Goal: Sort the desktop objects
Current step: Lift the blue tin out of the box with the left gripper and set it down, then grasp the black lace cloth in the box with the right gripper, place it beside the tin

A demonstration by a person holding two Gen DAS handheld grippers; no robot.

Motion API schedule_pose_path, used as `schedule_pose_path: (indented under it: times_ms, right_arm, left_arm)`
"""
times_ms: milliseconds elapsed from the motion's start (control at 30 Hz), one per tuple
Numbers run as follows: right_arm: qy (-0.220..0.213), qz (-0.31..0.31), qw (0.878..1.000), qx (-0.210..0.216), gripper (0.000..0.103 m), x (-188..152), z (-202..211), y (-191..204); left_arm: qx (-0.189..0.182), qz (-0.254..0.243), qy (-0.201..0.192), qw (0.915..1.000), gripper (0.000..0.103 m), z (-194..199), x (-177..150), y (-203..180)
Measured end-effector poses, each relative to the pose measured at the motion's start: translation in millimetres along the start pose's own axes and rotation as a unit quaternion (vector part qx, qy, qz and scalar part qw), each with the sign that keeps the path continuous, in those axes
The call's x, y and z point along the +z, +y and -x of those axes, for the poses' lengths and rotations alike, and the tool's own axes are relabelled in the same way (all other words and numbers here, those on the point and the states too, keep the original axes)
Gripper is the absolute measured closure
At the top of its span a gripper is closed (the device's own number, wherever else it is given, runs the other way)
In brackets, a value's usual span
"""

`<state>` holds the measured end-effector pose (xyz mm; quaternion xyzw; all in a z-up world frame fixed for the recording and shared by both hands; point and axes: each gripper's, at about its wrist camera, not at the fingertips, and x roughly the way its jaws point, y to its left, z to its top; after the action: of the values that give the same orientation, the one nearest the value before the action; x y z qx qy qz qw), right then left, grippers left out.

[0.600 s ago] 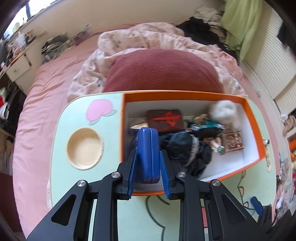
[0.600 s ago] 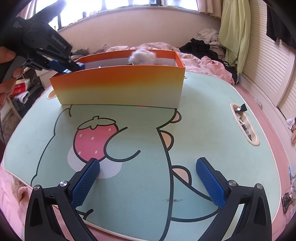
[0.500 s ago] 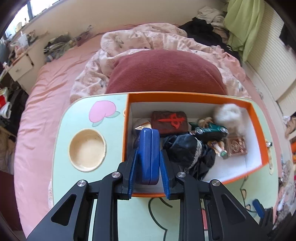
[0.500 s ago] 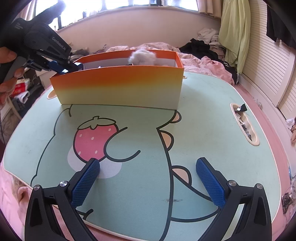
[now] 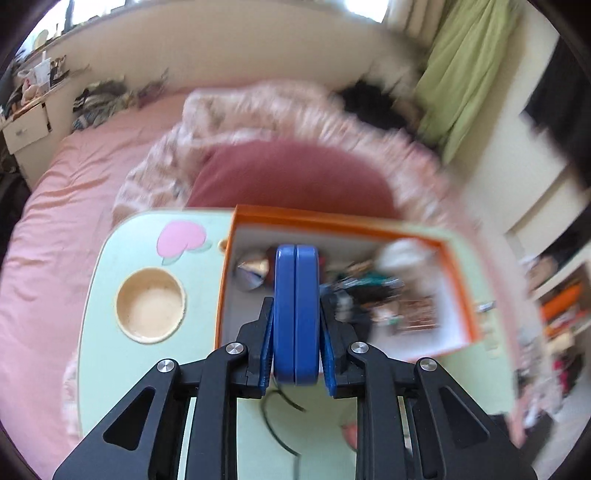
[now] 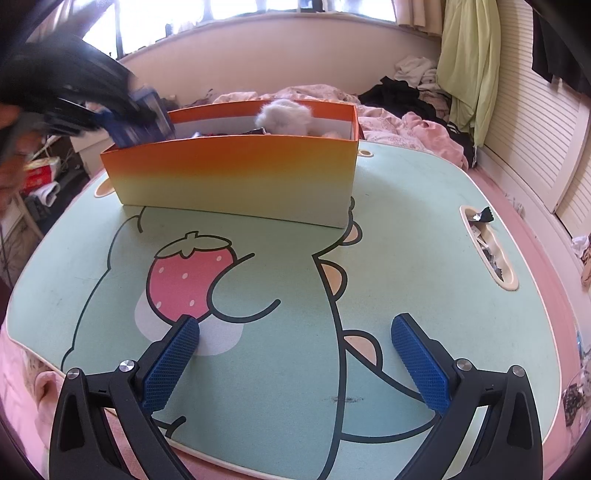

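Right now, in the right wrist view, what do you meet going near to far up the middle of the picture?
Open right claw → strawberry print on the table → orange box → white fluff inside it → bedding → window.

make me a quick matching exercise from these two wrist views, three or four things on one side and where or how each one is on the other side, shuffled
Things:
1. blue case
2. right gripper
3. white fluffy ball
4. round recess

Place or state:
A. sunk in the tabletop, left of the orange box
B. open, nothing between its pads
C. clamped on edge in the left gripper
D. inside the box, rising above its rim

Pairs: 1-C, 2-B, 3-D, 4-A
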<state>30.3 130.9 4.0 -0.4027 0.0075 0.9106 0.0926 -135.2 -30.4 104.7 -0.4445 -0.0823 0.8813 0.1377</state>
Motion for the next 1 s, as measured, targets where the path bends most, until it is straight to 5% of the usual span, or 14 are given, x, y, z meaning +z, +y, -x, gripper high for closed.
schedule_pose_path:
  times_ms: [100,200,367,467,500,567,600,700,767,833,1000]
  right_arm:
    - [0.0,0.0,1.0,0.0,0.0,0,0,0]
    - [-0.001,0.0,1.0,0.0,0.0,0,1,0]
    - [-0.003,-0.003,1.0,0.005,0.0,1,2,0]
    - [-0.008,-0.011,1.0,0.014,0.0,2,4,-2]
    - [-0.009,-0.011,1.0,0.015,0.0,2,3,-4]
    - [-0.011,-0.012,1.0,0.016,0.001,3,3,-5]
    - [-0.014,-0.015,1.0,0.019,0.003,3,4,-5]
    - [-0.026,-0.028,0.999,0.033,0.016,1,9,-12]
    - [-0.036,-0.04,0.997,0.05,0.029,3,13,-17]
    - [-0.064,-0.054,0.995,0.06,0.034,11,23,-23]
    - [-0.12,-0.043,0.988,0.083,0.034,60,47,-11]
  left_arm:
    - [-0.066,0.002,-0.042,0.9969,0.08,37,-35,-4]
    - [-0.105,0.009,-0.044,0.9935,0.08,40,-79,-3]
    - [-0.114,0.038,-0.028,0.9923,0.08,4,-116,9]
    - [-0.143,0.08,-0.058,0.9847,0.078,-4,-126,22]
    - [-0.142,0.091,-0.065,0.9835,0.076,-6,-128,26]
    - [-0.117,0.105,-0.08,0.9844,0.048,-8,-132,31]
    - [-0.098,0.106,-0.087,0.9857,0.044,-7,-135,32]
    - [-0.08,0.1,-0.114,0.9852,0.042,3,-143,32]
    - [-0.084,0.079,-0.122,0.9858,0.032,9,-151,28]
    - [-0.071,0.061,-0.133,0.9867,0.022,16,-163,22]
    - [-0.037,0.062,-0.128,0.9891,0.021,13,-168,20]
